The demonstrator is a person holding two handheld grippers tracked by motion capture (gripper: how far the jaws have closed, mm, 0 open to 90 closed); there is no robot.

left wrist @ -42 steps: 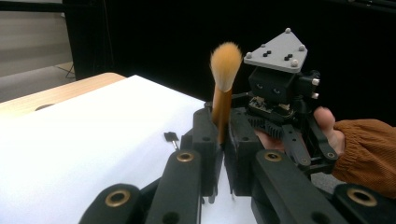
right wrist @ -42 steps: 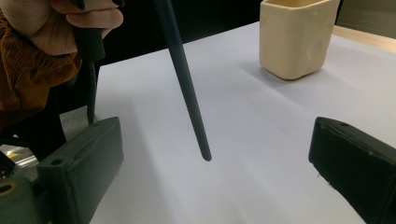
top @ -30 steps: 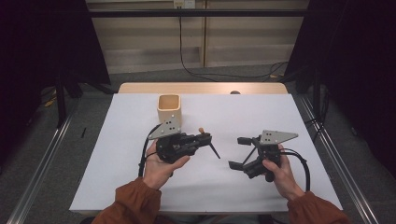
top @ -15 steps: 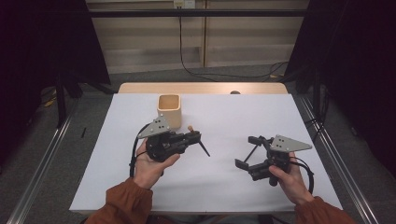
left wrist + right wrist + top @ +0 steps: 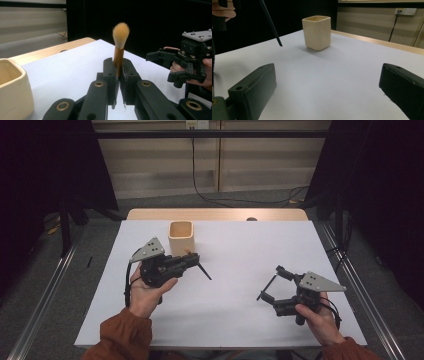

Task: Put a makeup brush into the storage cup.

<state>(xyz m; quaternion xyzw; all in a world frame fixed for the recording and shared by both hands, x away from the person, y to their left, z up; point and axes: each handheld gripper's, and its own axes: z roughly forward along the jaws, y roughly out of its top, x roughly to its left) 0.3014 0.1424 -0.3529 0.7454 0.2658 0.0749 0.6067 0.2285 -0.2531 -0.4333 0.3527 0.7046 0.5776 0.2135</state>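
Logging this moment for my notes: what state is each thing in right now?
Left gripper: shut on the brush.
Brush: held off the table, bristles up, dark handle end pointing down.
Right gripper: open, nothing between its fingers.
Cream cup: upright on the white table cover, apart from the brush.

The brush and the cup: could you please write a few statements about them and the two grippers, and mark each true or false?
1. The left gripper is shut on the brush. True.
2. The brush stands inside the cup. False: it is clamped in the jaws, outside the cup.
3. The right gripper holds the cup. False: its jaws are open with nothing between them.
4. The cup stands upright on the white table. True.
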